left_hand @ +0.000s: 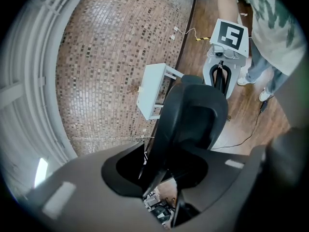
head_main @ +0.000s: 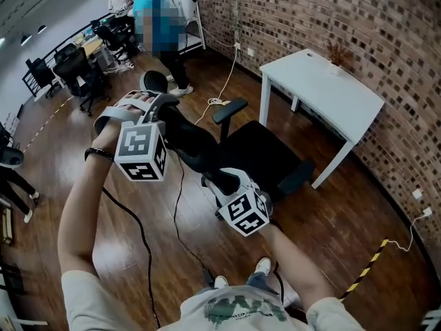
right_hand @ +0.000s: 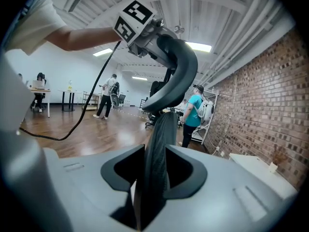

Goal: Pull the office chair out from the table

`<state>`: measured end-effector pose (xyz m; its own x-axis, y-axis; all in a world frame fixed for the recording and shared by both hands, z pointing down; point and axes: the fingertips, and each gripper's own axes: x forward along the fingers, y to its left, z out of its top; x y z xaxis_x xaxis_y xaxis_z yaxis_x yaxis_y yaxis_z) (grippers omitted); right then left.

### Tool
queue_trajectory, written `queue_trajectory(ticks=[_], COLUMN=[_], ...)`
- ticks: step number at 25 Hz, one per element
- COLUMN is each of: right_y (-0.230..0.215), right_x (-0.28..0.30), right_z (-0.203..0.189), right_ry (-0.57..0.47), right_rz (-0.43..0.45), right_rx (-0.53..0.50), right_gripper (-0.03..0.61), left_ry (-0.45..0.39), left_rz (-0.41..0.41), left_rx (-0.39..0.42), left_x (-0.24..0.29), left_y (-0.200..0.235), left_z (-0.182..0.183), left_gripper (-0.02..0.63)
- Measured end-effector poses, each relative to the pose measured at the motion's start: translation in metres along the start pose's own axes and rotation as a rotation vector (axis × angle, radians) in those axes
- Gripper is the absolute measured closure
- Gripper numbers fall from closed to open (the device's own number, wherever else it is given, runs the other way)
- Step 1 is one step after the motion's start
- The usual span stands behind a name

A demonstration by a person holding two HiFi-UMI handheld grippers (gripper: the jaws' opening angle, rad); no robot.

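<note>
The office chair point(head_main: 258, 154) stands on the wooden floor point(head_main: 117, 219) off the long front edge of the white table point(head_main: 324, 81), which stands along the brick wall point(head_main: 331, 19). Its seat faces the table but sits out from under the top, and one armrest point(head_main: 298, 174) comes near the leg at the table's near corner. The backrest point(head_main: 189, 140) faces the person, and both grippers are on it. The left gripper point(left_hand: 161, 178) has the upper part of the backrest's rim. In the left gripper view that dark rim runs down into the notch between the grey fingers point(left_hand: 91, 192), which stand partly closed and clamp it from both sides. The right gripper point(right_hand: 153, 178) holds the same rim lower down, nearer the seat. In the right gripper view the thin mesh edge stands upright in the gap, filling it, with a finger point(right_hand: 231, 192) pressed to either face at a middling opening. In the head view the two grippers sit well apart along the backrest's curved edge, left one farther from the person, right one closer in. A black cable point(head_main: 141, 240) trails across the floor below the left arm.
</note>
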<state>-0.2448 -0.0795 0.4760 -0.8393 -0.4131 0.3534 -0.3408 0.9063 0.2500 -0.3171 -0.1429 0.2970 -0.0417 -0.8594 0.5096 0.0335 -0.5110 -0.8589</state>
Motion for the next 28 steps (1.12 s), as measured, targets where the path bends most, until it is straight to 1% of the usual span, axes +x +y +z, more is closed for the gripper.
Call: queue_trajectory(ticks=[8,15,22,24,26,28], right_y=[0.034,0.059,0.069,0.07,0.072,0.074], right_x=[0.006,0.007,0.01,0.008,0.005,-0.002], right_z=[0.01,0.015,0.018,0.018,0.02,0.026], right_ry=[0.003,0.014,0.04,0.051,0.053,0.033], right_rz=[-0.013,0.001,-0.007,-0.02,-0.044,-0.077], right_rx=[-0.001,-0.007,-0.041,-0.052,-0.071,-0.068], right_gripper=[0.453,0.451,0.445,0.442,0.442,0.427], left_ry=[-0.004,-0.001,-0.013,-0.034,-0.072,-0.122], left_rz=[0.002,0.008,0.041,0.078,0.124,0.156], left_rx=[0.005,-0.003,-0.014,-0.001,0.004,-0.029], left_x=[-0.023,-0.038,-0.046,-0.046,-0.047,-0.052], left_y=[-0.016,-0.027,-0.03,-0.029,-0.032,-0.035], left_z=[-0.021,-0.031,-0.036,-0.033,-0.032,-0.029], left_gripper=[0.469,0.468,0.468,0.465,0.427,0.353])
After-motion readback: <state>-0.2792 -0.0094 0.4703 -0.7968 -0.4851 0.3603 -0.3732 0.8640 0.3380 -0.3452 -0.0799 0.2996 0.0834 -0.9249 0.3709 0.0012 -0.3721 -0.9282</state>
